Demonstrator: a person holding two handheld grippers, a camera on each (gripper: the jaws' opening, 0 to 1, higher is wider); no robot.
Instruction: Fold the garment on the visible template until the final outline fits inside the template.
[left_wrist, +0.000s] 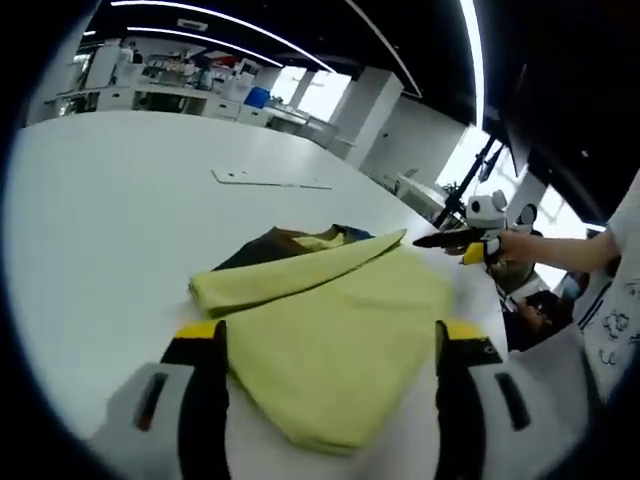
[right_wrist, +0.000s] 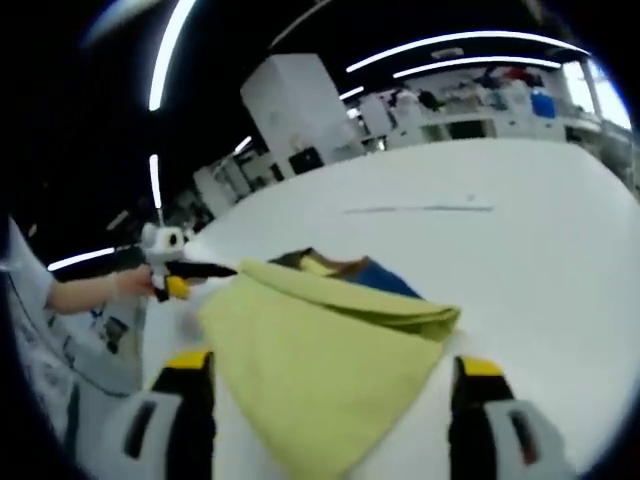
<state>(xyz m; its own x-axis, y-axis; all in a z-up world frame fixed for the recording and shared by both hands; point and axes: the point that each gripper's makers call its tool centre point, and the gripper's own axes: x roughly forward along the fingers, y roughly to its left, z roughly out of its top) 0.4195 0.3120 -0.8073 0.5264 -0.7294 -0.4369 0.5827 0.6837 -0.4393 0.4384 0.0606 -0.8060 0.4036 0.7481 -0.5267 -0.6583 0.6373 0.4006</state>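
Garment (left_wrist: 340, 340): yellow-green cloth, lying on a white table (left_wrist: 110, 210), partly folded, with one thick folded band running across its far side and a broad flat panel spreading toward the camera to a rounded near edge. Dark brown and blue parts with a yellow patch show at the far end, past the folded band; in the right gripper view the garment (right_wrist: 320, 370) shows the same lay, blue and brown peeping out beyond the fold. Left gripper (left_wrist: 330, 400): black jaws tipped yellow, set wide apart, one on each side of the garment's near panel, nothing between them pinched; whether the tips touch the cloth cannot be told. Right gripper (right_wrist: 325, 410): same make, jaws likewise spread wide, straddling the garment's near edge, gripping nothing. In the left gripper view the right gripper appears at the right, held in a hand (left_wrist: 515, 245), its dark jaws pointing at the far corner of the folded band; contact with the cloth cannot be told. In the right gripper view the left gripper appears at the left, held in a hand (right_wrist: 125, 283), its jaws meeting the garment's far left corner. Thin flat sheet (left_wrist: 268, 180): pale, lying on the table well beyond the garment. Template: outline not distinguishable under the cloth. Background: shelving, benches, ceiling strip lights (right_wrist: 160, 60).
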